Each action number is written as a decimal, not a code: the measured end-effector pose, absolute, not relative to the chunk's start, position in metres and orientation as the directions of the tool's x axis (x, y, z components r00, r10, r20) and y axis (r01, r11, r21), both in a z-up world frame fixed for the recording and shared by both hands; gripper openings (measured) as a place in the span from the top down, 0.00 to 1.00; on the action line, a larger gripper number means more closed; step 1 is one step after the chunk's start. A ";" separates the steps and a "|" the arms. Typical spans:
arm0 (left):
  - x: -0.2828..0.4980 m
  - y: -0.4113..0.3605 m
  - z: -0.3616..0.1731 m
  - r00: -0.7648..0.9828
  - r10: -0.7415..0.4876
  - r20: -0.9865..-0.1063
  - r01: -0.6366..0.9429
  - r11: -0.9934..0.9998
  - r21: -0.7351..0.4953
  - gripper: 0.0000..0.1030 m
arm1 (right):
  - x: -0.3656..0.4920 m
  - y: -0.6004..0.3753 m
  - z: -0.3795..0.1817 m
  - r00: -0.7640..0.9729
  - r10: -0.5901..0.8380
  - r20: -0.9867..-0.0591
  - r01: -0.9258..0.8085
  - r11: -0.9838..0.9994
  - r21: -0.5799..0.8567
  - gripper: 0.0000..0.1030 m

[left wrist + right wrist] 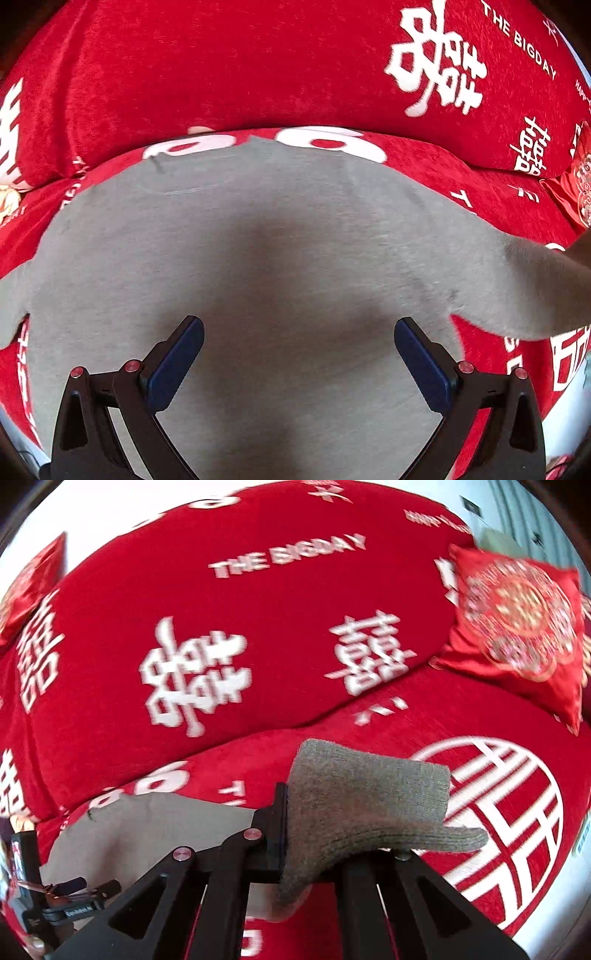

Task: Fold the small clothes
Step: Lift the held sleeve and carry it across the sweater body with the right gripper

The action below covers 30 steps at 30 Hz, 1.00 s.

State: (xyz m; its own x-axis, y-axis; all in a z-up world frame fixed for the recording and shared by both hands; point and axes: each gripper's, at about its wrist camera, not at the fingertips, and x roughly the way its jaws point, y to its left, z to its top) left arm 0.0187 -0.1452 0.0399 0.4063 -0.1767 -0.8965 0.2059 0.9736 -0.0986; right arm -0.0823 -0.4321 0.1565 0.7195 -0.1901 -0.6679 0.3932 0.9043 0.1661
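Grey top (258,240) lying mostly flat on red sofa (221,74), fold barely begun: right gripper (288,834) pinching its sleeve (369,801) & lifting, left gripper (299,350) hovering w/ fingers apart.

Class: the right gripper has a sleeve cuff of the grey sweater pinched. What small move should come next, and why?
Probably carry the sleeve cuff inward over the grey sweater body. The right gripper is shut on it and holds it above the red sofa cover, while the left gripper is open and empty.
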 end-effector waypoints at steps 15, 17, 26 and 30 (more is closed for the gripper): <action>0.005 0.005 0.050 0.482 -0.158 -0.862 0.085 0.987 -0.134 0.00 | 0.000 -0.194 0.180 0.764 -0.025 -0.645 0.093 0.993 0.071 0.95; 0.003 0.028 0.048 0.487 -0.152 -0.860 0.053 0.988 -0.145 0.00 | 0.009 -0.158 0.170 0.752 0.001 -0.659 0.043 0.998 0.051 0.95; -0.008 0.117 0.031 0.487 -0.131 -0.864 -0.098 0.974 -0.202 0.00 | 0.029 -0.035 0.089 0.634 0.066 -0.770 -0.127 0.992 -0.019 0.96; -0.013 0.139 0.015 0.475 -0.141 -0.868 -0.142 0.962 -0.234 0.00 | 0.037 -0.012 0.056 0.584 0.052 -0.810 -0.155 0.987 -0.049 0.96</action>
State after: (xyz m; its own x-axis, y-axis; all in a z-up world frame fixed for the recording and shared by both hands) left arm -0.0132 0.1386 0.0154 0.4754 -0.1407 -0.8684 -0.1421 0.9619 -0.2336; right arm 0.0374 -0.0117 0.0559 0.5842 0.0516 -0.8100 -0.1554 0.9866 -0.0492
